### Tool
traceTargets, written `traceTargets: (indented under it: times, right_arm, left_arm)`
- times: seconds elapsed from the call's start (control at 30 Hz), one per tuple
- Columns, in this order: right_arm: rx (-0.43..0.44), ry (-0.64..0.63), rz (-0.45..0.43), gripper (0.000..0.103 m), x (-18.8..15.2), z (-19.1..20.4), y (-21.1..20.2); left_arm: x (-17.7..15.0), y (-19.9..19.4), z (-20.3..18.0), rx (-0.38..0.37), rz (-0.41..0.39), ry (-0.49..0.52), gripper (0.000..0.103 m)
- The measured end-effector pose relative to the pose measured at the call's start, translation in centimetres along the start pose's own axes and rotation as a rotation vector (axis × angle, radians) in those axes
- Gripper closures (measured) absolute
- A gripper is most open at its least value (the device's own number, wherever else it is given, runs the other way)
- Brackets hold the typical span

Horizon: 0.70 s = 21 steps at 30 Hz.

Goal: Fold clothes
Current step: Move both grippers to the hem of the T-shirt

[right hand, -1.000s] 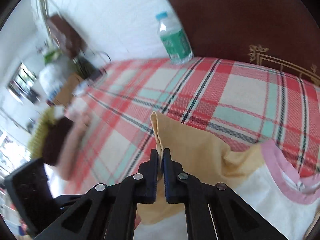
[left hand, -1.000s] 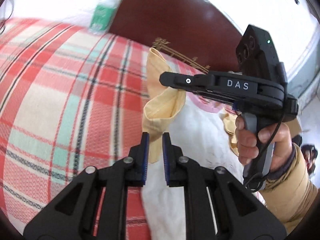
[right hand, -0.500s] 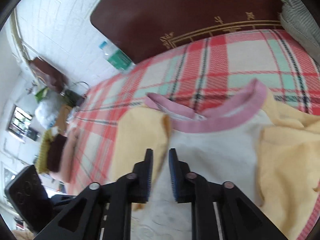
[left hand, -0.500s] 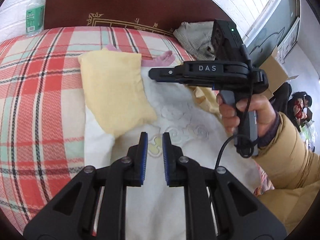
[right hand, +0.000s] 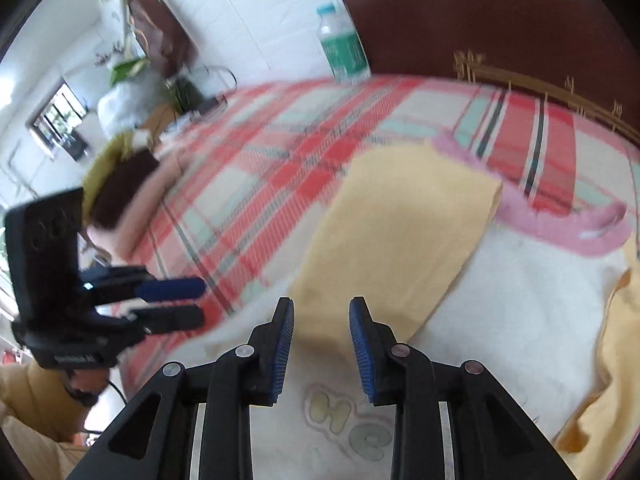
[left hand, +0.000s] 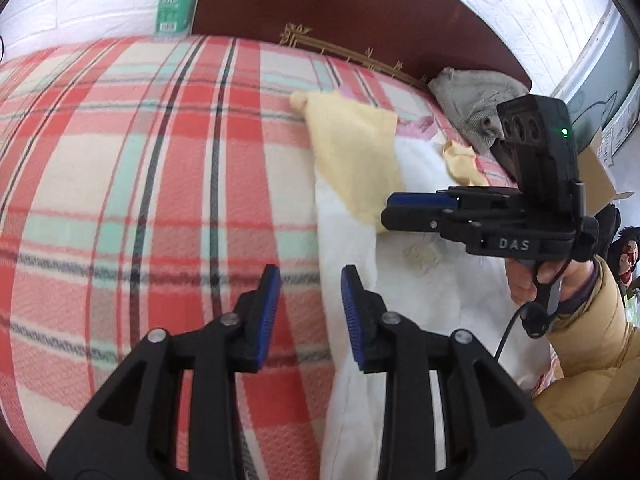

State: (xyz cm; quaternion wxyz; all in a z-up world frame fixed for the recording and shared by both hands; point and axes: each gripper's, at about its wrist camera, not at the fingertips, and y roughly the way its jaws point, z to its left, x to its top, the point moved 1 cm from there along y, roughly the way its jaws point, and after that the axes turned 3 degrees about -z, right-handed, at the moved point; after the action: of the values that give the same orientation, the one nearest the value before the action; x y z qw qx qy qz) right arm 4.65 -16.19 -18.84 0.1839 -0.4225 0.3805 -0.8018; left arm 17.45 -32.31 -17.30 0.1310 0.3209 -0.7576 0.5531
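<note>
A white shirt point(left hand: 432, 280) with yellow sleeves and a pink collar point(right hand: 560, 224) lies on the plaid bed. One yellow sleeve point(left hand: 356, 160) lies folded flat over the white body; it also shows in the right wrist view point(right hand: 392, 232). My left gripper point(left hand: 310, 308) is open and empty, just above the shirt's left edge. My right gripper point(right hand: 322, 344) is open and empty above the end of the folded sleeve; it shows from the side in the left wrist view point(left hand: 394, 212). The left gripper shows at the left of the right wrist view point(right hand: 192, 304).
The red plaid blanket point(left hand: 140, 180) covers the bed. A dark wooden headboard point(left hand: 340, 12) stands behind. A green-labelled water bottle point(left hand: 174, 0) stands by the headboard. A grey garment point(left hand: 472, 100) lies at the far right corner. The second yellow sleeve point(right hand: 612, 360) is bunched at the right.
The right gripper let go of the yellow sleeve, which now lies flat on the shirt. Both grippers opened wider. The left gripper moved toward the shirt's left edge.
</note>
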Motion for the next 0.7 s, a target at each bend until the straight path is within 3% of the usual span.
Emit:
traceTargets:
  times: [0.1,0.13,0.33,0.4,0.7]
  right_arm:
    - [-0.007,0.009,-0.025,0.074,-1.0,-0.4,-0.8]
    - [-0.007,0.012,-0.035,0.068,-1.3,-0.3,-1.6]
    - [0.062,0.048,-0.144,0.056,-6.1,0.1,-8.5]
    - [0.043,0.086,-0.164,0.047,-8.4,-0.3,-10.6]
    - [-0.095,0.308,-0.243,0.045,-18.9,-3.1,-18.7]
  left_arm:
    - [-1.3,-0.2,0.2,0.004,0.028,-0.006,0.070]
    - [-1.8,-0.4,0.4,-0.005,0.033,-0.017,0.070]
    - [-4.6,-1.8,-0.4,-0.059,0.032,-0.016,0.054]
    - [-5.1,-2.3,-0.8,-0.062,0.038,-0.001,0.052]
    - [-7.7,-3.0,-3.1,-0.043,0.077,0.075,0.051]
